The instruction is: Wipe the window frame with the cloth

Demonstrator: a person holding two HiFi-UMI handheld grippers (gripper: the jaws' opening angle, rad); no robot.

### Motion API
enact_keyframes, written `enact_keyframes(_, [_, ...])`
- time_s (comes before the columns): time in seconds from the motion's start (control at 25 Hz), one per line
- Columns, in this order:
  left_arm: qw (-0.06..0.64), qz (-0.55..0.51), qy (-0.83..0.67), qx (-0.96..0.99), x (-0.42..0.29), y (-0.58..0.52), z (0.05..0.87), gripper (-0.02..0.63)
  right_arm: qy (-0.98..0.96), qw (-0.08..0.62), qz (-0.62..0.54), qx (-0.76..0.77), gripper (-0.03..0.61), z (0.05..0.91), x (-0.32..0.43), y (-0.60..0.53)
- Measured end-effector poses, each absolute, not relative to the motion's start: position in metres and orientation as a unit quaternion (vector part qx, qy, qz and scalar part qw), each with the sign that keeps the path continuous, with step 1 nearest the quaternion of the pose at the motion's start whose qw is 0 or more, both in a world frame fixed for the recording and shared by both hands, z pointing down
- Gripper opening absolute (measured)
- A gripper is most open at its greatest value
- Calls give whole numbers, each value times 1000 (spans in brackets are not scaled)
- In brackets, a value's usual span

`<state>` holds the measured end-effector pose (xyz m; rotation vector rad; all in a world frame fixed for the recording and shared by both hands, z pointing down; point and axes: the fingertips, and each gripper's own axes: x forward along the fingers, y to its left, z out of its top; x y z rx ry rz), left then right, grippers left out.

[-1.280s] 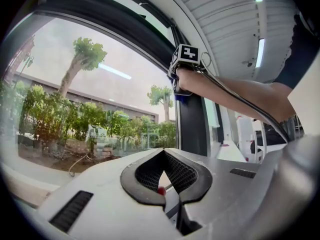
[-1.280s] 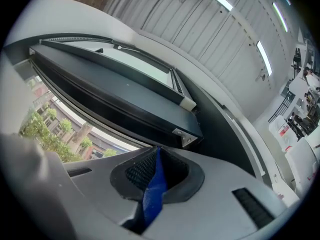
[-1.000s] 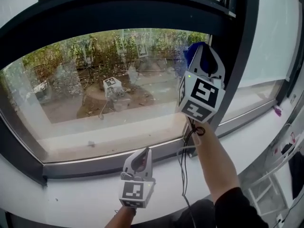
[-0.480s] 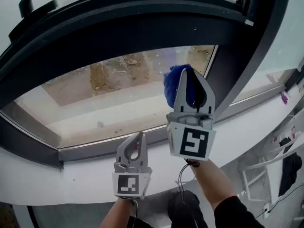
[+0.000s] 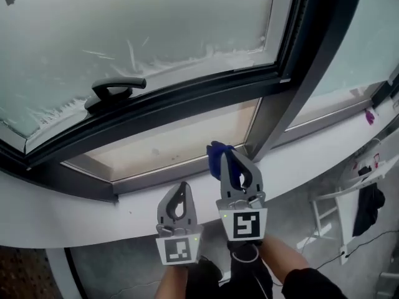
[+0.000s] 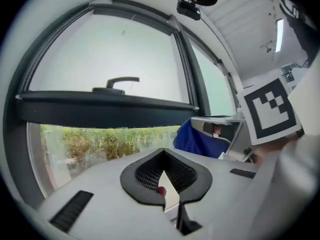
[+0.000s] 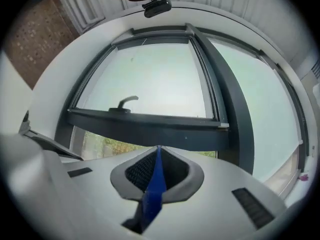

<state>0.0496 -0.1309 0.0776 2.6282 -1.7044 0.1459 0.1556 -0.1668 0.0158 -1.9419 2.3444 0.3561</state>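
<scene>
Cloth (image 5: 217,158): blue, bunched past the jaw tips of the right gripper (image 5: 237,161); held over the far edge of the sill (image 5: 68,207), by the lower right corner of the pane.
Right gripper: clamped on the cloth; a blue fold is seen edge-on in the jaw gap.
Left gripper (image 5: 182,190): jaws pressed together, nothing between them; held just beside the right one, nearer the sill's near edge.
Window frame (image 5: 187,101): dark; its bottom rail is laid left to right along the sill's far edge, with an upright post just right of the cloth.
Key relation: the rail lies straight ahead of the cloth, crosswise to the jaws; contact cannot be told. A sideways sweep is judged likely.
Nearer gripper: the right.
</scene>
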Motion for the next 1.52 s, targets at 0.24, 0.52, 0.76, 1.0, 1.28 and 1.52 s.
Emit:
enact_keyframes(0.24, [30,62,-532,844,35,-55,12,5,778,-2,92,-621,17,-35,136,-79])
enact_keyframes(0.52, [32,80,-514,853,50,36,-17,5,810,-6,76,-581,17,-62,128,12])
enact_keyframes(0.76, [45,47,-565,822,79,78,-35,5,848,-26,73,-524,17,-65,163,65])
enact_keyframes(1.0, [30,15,-615,788,130,128,-55,5,883,-25,72,-463,17,-71,213,109])
enact_keyframes(1.28, [8,-18,-633,773,180,150,-61,5,902,-2,71,-426,17,-65,246,136])
enact_keyframes(1.52, [1,-10,-632,775,187,162,-62,5,912,16,70,-404,17,-63,239,155])
